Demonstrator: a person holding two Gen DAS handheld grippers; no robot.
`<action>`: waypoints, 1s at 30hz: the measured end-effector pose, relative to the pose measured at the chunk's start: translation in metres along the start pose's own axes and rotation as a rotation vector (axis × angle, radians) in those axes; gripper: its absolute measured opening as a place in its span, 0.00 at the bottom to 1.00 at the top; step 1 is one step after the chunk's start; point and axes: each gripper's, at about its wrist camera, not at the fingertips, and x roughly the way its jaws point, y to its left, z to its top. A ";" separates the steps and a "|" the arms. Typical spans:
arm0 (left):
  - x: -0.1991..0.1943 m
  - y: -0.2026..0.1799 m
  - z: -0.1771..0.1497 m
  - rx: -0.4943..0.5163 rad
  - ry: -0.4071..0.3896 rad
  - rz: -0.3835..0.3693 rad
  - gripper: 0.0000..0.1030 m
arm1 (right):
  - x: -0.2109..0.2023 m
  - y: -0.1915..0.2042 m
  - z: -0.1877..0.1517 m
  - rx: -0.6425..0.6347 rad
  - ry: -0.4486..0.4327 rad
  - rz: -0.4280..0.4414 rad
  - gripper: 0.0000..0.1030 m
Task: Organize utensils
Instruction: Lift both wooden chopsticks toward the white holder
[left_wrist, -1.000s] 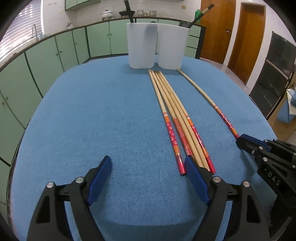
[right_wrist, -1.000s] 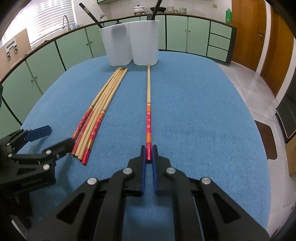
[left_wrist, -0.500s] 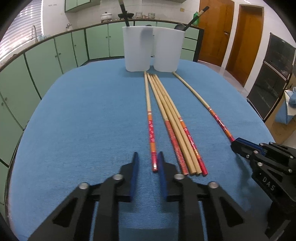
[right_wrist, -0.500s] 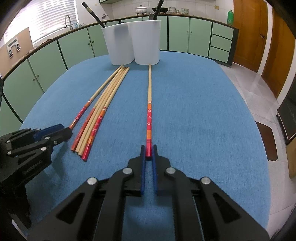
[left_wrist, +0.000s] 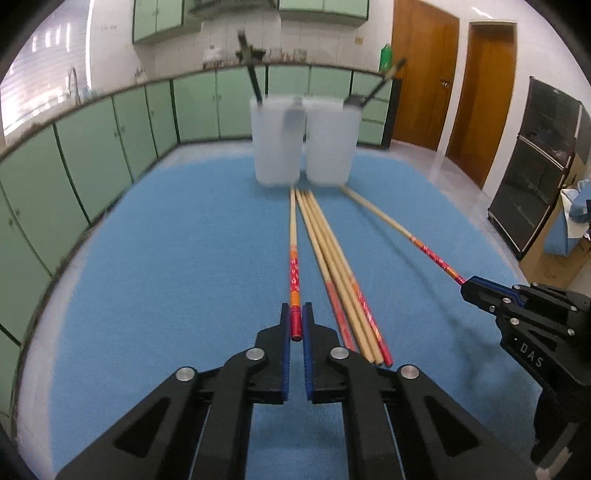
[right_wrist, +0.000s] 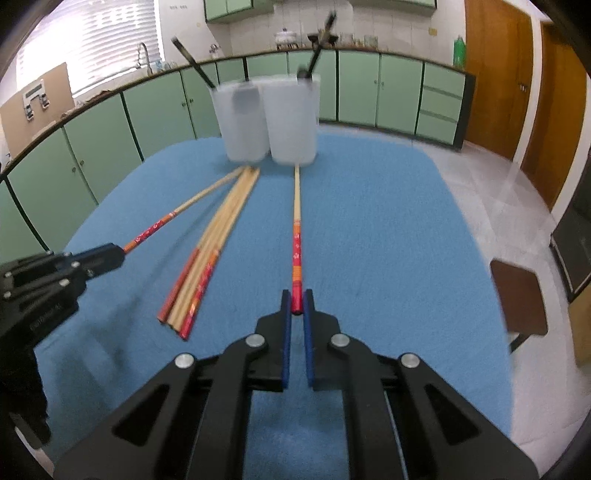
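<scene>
Long bamboo chopsticks with red ends lie on a blue table. My left gripper (left_wrist: 296, 316) is shut on the red end of one chopstick (left_wrist: 293, 258), which points at the two white cups (left_wrist: 275, 140). My right gripper (right_wrist: 296, 302) is shut on the red end of another chopstick (right_wrist: 296, 229). A bundle of several chopsticks (left_wrist: 332, 266) lies between the two, and it shows left of centre in the right wrist view (right_wrist: 218, 236). The right gripper shows at the right of the left wrist view (left_wrist: 480, 291); the left gripper shows at the left of the right wrist view (right_wrist: 107, 258).
Two white translucent cups (right_wrist: 269, 118) stand side by side at the table's far end, each with a dark utensil (right_wrist: 192, 62) sticking out. Green cabinets (left_wrist: 92, 147) ring the room. Wooden doors (left_wrist: 487, 92) are at the right. A brown stool (right_wrist: 517, 299) stands by the table's right edge.
My left gripper has closed from wide open onto the leftmost chopstick and drawn it apart from the bundle. Both grippers have risen a little with their chopsticks.
</scene>
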 end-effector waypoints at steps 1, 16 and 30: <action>-0.009 0.001 0.005 0.003 -0.025 0.000 0.06 | -0.005 0.000 0.004 -0.006 -0.015 0.000 0.05; -0.076 0.014 0.080 0.004 -0.260 -0.041 0.06 | -0.075 -0.024 0.078 0.037 -0.207 0.078 0.05; -0.067 0.019 0.135 0.045 -0.309 -0.083 0.06 | -0.085 -0.026 0.172 -0.043 -0.242 0.150 0.05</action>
